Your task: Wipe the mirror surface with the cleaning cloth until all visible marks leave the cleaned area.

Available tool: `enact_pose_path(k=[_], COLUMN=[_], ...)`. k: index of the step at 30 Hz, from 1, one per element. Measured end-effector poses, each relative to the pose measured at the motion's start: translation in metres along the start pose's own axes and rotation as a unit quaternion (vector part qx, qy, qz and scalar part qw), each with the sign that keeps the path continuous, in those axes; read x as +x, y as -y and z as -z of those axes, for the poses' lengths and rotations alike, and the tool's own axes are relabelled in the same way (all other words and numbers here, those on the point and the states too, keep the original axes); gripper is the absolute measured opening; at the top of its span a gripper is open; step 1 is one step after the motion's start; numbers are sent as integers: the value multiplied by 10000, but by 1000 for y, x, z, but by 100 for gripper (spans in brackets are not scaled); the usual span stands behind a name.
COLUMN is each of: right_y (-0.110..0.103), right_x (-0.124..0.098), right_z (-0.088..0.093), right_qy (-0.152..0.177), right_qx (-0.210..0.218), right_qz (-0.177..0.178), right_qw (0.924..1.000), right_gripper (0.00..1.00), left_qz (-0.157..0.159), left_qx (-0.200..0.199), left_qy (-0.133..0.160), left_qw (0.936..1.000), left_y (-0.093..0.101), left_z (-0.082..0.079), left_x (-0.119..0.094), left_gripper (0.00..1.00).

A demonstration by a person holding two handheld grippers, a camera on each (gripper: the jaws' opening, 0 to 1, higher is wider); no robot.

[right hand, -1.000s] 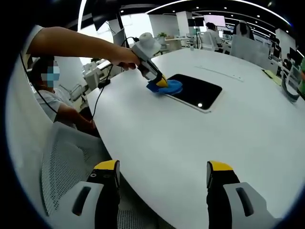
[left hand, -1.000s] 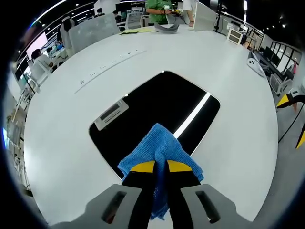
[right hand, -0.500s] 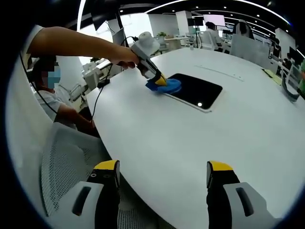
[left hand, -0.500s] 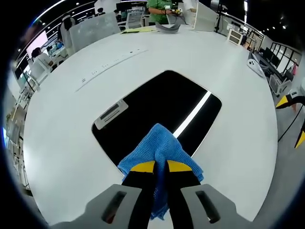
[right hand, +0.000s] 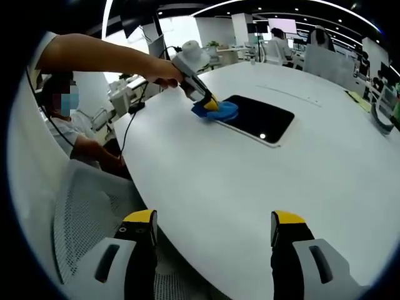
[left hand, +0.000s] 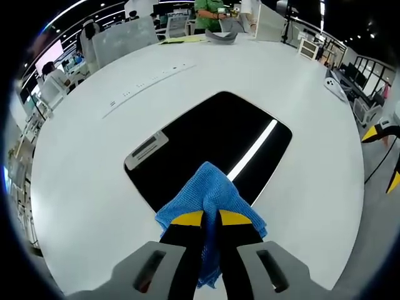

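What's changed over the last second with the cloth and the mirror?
Little. The left tool has stayed shut on the blue cloth at the mirror's near corner; the mirror drifts slightly in its view, so the hand has shifted a touch. The right tool has stayed open over the white table, holding nothing.

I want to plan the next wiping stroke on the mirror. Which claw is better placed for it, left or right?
Left. The left claw is shut on the blue cloth, which rests on the near end of the mirror. The right claw is open, holds nothing and hangs at the table edge, far from the mirror.
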State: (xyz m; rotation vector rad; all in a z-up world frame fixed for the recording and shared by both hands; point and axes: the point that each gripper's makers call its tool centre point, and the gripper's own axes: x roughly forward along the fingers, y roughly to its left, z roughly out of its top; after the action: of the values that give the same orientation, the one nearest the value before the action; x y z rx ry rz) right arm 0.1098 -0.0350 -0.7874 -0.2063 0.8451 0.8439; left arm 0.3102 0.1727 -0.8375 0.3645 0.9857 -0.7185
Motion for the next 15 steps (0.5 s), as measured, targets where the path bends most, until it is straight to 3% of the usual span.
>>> enact_pose_path(k=[15], right_y=[-1], right_x=[-2], right_z=[2], right_qy=[25], right_qx=[37], right_qz=[37], right_qw=[10000], right_gripper=[73], left_qz=[-47], left_qx=[-58], left_qy=[-31], left_qw=[10000], left_y=[-9], left_z=[8], left_x=[-6], left_gripper=[6])
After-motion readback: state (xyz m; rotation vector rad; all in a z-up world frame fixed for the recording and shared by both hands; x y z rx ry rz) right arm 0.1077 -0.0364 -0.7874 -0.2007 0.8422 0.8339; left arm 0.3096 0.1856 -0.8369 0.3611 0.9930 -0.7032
